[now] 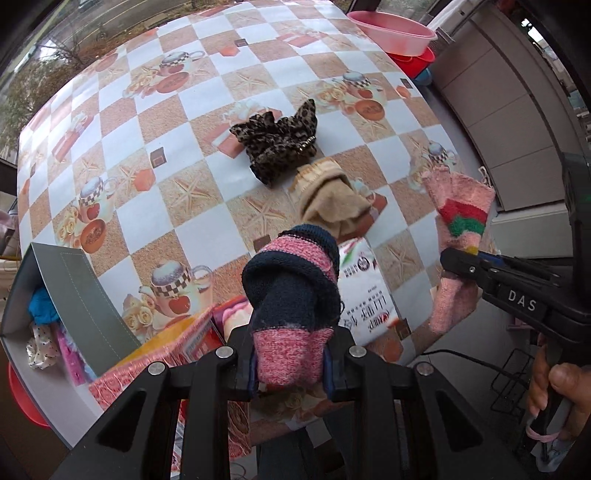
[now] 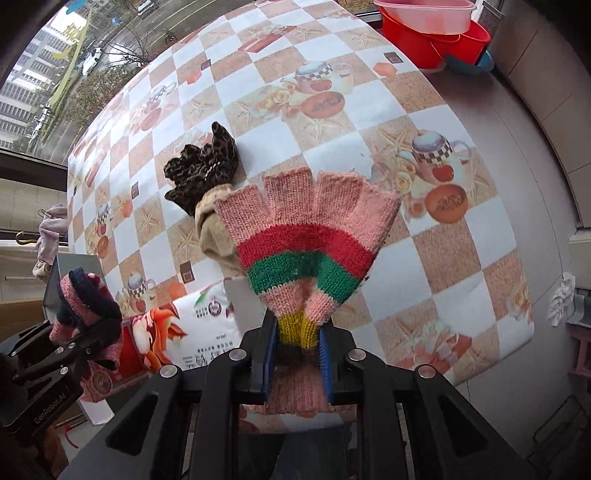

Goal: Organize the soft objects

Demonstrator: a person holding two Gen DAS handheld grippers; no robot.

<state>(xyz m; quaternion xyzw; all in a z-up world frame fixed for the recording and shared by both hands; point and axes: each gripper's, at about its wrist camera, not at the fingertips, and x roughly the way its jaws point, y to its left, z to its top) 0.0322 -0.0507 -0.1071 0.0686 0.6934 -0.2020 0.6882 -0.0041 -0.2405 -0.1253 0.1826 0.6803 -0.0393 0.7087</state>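
My left gripper (image 1: 290,363) is shut on a navy and pink knit sock (image 1: 291,295) and holds it above the table's near edge; it also shows at the left of the right wrist view (image 2: 86,314). My right gripper (image 2: 297,363) is shut on a pink fingerless glove (image 2: 306,236) with red, green and yellow stripes, also seen at the right of the left wrist view (image 1: 461,225). A leopard-print scrunchie (image 1: 279,142) and a beige sock (image 1: 330,201) lie on the checkered table (image 1: 155,206).
A grey open box (image 1: 70,295) holding several soft items stands at the table's near left. A tissue pack (image 1: 364,288) lies near the front edge. Pink and red basins (image 2: 428,26) are stacked beyond the far right corner.
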